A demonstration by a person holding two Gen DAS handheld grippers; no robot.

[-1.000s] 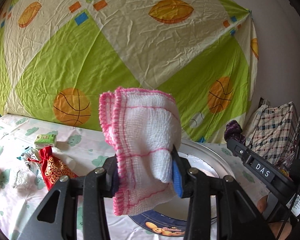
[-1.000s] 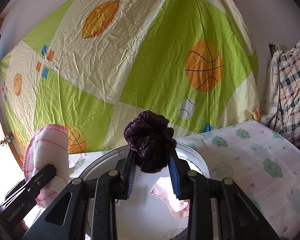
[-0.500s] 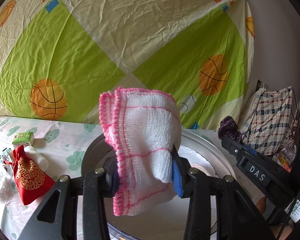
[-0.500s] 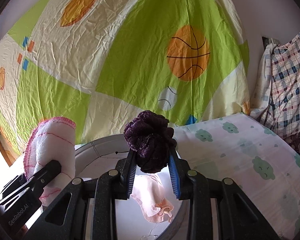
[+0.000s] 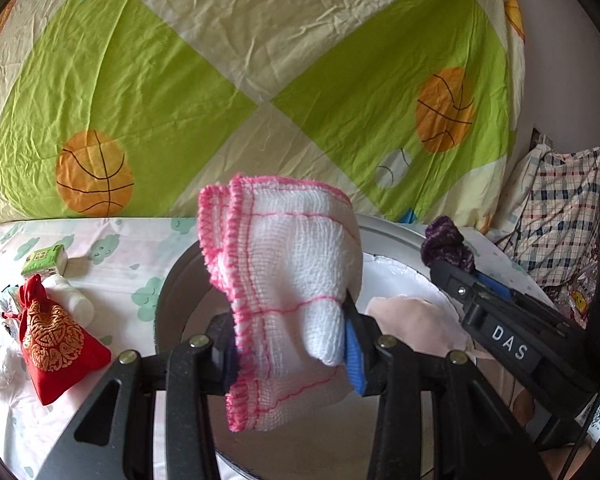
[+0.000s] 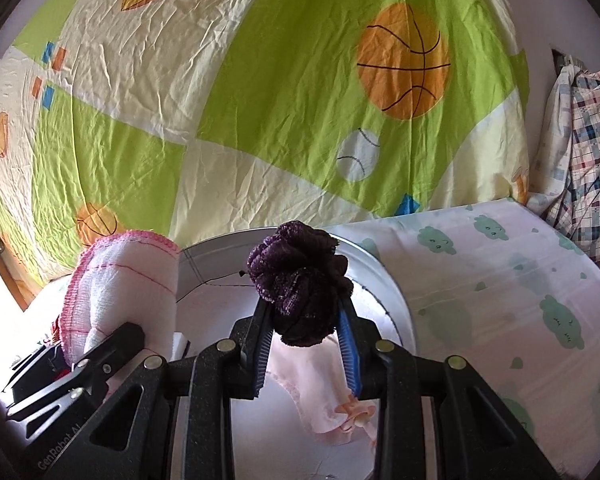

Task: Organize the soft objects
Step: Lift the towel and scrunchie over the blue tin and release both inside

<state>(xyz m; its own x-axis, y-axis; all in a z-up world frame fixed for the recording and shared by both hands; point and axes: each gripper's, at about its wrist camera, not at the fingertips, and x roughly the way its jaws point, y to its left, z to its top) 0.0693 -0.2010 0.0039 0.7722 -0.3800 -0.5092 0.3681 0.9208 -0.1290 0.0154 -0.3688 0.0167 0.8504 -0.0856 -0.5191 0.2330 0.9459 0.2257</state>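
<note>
My left gripper is shut on a folded white cloth with pink edging and holds it above the round metal tin. The cloth also shows in the right wrist view. My right gripper is shut on a dark purple scrunchie above the same tin. The scrunchie shows at the right of the left wrist view. A pale pink cloth lies inside the tin.
A red drawstring pouch, a white bottle and a small green carton lie on the cloud-print table cover left of the tin. A basketball-print sheet hangs behind. Plaid fabric is piled at the right.
Both grippers have moved forward and tilted down over the tin, each keeping its hold. The pink cloth inside the tin has come into fuller view.
</note>
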